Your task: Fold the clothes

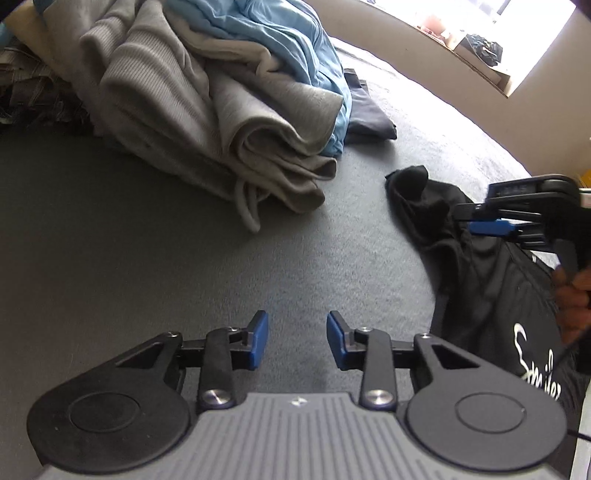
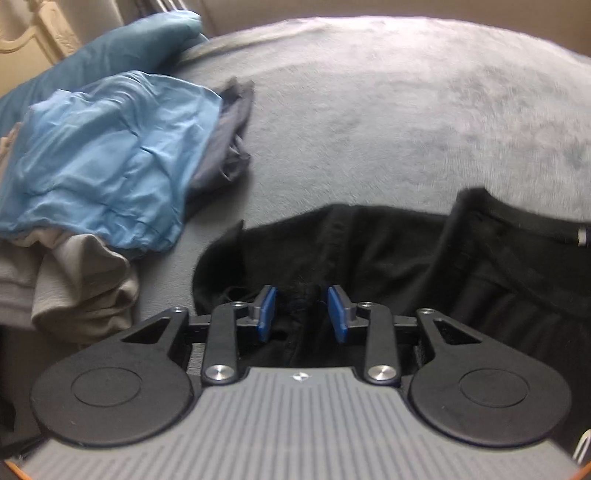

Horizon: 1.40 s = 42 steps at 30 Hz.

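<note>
Right wrist view: the right gripper hangs part-open astride a rumpled ridge of the black shirt, pinching nothing, while the left gripper gapes empty over bare grey blanket. Beyond, the grey and blue clothes pile lies loosely heaped, unfolded, and a bright window sits beyond.

Daylight floods in from a blown-out window at the upper right of the left wrist view, glaring across the grey bed while its near side lies dim. Both fisheye views curve strongly at the edges. The right wrist view is soft and slightly blurred.
</note>
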Each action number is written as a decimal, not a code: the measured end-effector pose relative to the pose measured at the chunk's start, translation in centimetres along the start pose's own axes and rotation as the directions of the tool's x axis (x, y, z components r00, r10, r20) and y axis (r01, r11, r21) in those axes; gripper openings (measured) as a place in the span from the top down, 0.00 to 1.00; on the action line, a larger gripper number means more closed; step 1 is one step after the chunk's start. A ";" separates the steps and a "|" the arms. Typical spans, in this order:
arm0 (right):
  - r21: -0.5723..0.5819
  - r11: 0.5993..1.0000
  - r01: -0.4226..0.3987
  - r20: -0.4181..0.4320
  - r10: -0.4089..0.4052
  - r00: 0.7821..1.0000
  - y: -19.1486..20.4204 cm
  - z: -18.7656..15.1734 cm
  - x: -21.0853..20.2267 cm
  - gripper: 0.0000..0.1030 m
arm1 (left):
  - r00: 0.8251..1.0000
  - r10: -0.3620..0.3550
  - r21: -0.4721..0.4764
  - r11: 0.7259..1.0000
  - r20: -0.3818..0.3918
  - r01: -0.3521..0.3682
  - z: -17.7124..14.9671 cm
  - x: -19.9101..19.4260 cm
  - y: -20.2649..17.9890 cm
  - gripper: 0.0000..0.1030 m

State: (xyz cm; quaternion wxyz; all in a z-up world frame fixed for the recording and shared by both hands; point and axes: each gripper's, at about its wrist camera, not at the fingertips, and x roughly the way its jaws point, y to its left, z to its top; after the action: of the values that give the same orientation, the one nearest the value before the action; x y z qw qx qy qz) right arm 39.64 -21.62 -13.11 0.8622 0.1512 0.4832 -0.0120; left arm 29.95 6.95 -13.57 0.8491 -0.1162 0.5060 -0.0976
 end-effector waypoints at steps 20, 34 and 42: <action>-0.369 0.872 -0.323 -0.110 0.304 0.946 6.6 -4.7 -2.8 0.94 | 0.975 -0.221 -0.321 0.925 -0.015 0.205 0.6 1.4 3.1 0.67; -0.066 0.925 -0.373 -0.086 0.367 0.926 0.9 -2.6 -4.1 0.75 | 0.933 -0.358 -0.350 0.878 -0.031 0.326 2.9 4.9 1.4 0.64; -0.184 0.931 -0.316 -0.067 0.309 0.949 5.6 0.0 -1.6 0.75 | 0.958 -0.284 -0.234 0.934 -0.035 0.269 3.4 5.7 -1.3 0.67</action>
State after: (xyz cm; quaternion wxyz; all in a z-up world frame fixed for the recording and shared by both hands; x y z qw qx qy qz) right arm 39.74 -16.53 -10.35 0.8546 0.1422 0.4677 0.1751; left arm 35.61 4.47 -16.41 0.7901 -0.2791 0.5213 -0.1615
